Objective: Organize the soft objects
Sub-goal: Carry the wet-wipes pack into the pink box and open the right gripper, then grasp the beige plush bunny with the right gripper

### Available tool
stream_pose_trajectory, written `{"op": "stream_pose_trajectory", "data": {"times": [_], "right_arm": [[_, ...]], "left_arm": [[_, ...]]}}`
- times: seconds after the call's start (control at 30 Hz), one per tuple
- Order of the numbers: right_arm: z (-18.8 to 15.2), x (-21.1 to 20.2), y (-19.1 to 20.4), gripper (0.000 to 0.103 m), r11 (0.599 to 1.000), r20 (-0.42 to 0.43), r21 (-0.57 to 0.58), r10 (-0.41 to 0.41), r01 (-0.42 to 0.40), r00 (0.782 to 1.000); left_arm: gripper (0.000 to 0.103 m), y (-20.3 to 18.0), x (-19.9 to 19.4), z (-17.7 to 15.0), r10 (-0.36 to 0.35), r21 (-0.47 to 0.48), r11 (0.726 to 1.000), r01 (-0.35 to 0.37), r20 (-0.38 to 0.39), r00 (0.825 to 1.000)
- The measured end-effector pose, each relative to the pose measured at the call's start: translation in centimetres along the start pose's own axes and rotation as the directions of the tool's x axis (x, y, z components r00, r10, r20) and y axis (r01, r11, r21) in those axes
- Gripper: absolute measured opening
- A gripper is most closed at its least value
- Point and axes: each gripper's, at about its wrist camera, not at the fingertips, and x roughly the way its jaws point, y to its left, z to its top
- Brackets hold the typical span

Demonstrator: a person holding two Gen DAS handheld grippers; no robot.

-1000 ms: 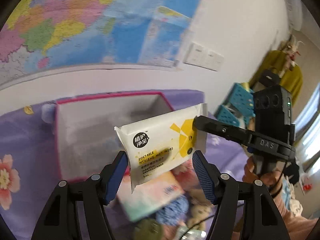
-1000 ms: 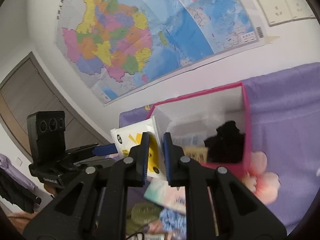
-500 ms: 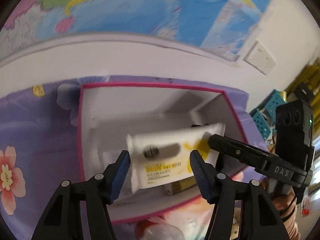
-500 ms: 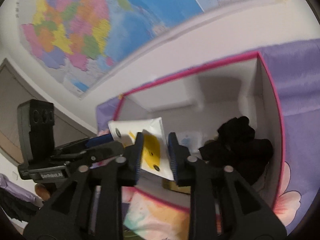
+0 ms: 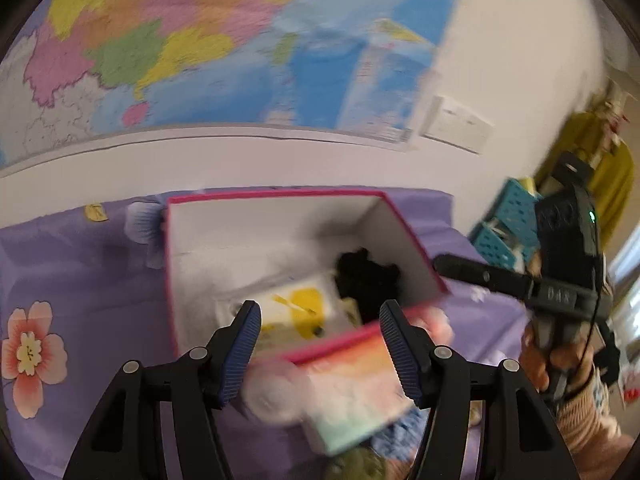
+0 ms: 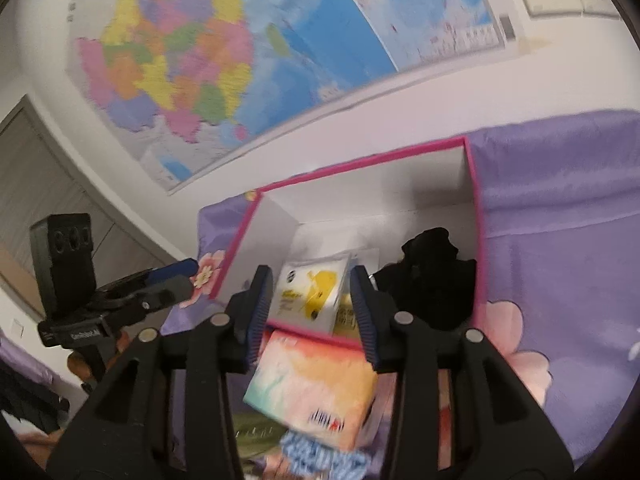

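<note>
The wet wipes pack (image 6: pixel 310 294), white with a yellow patch, lies inside the pink-rimmed box (image 6: pixel 476 216), on the box floor toward its near wall, free of both tongs. A black bundle of cloth (image 6: pixel 430 276) lies just right of it in the same box. The left wrist view shows the pack (image 5: pixel 298 308) flatter and blurred, with the black bundle (image 5: pixel 368 280) at its right.

The right gripper (image 6: pixel 312 312) has its jaws spread with nothing between the pads; they have just been opening. The left gripper (image 5: pixel 320 340) also stands spread and empty.

Outside the box, against its near wall, lies a soft tissue pack (image 6: pixel 312 392) printed in orange and pale green. Only the right wrist view shows red lettering on it and a blue patterned item (image 6: pixel 320 460) nearer still. Only the left wrist view shows a hand (image 5: pixel 560 364) gripping the right tool, teal crates (image 5: pixel 504 228) and a yellow garment (image 5: pixel 600 176) at far right.

The box stands on a purple floral cloth (image 5: pixel 80 272) below a wall map (image 6: pixel 200 60).
</note>
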Motion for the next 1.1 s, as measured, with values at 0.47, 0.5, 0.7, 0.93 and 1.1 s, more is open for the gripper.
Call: {"op": "stream_pose_trajectory", "data": {"times": [0.47,0.5,0.7,0.93,1.1], "right_arm": [[-7.3,-8.2,0.1,0.051,0.997,-0.036,-0.063,-0.052,0.049,0.998],[-8.1,-8.2,-0.4,0.051,0.996,-0.051,-0.054,-0.07,0.067,0.996],[-12.5,-7.5,-3.9,0.051,0.99,-0.134,0.041,-0.126,0.132,0.983],[-15.3,-6.1,-5.2,0.051,0.987,-0.178,0.086,-0.118,0.135,0.977],[-16.0,-6.0,-5.3,0.051,0.987,-0.152,0.107,-0.103,0.12,0.983]], "left_arm": [[0.064,-8.6,-0.3,-7.5,-0.216,0.145,0.962,0.231,-0.112,0.97],[0.064,-8.9,0.2,-7.9,-0.221,0.146,0.96,0.239,-0.129,0.967],[0.064,-10.2,3.2,-10.7,-0.256,0.103,0.953,0.284,-0.227,0.94],[0.064,-11.2,5.1,-12.4,-0.262,0.092,0.949,0.301,-0.294,0.919],[0.064,-11.8,6.4,-13.1,-0.271,0.087,0.946,0.314,-0.323,0.907]]}}
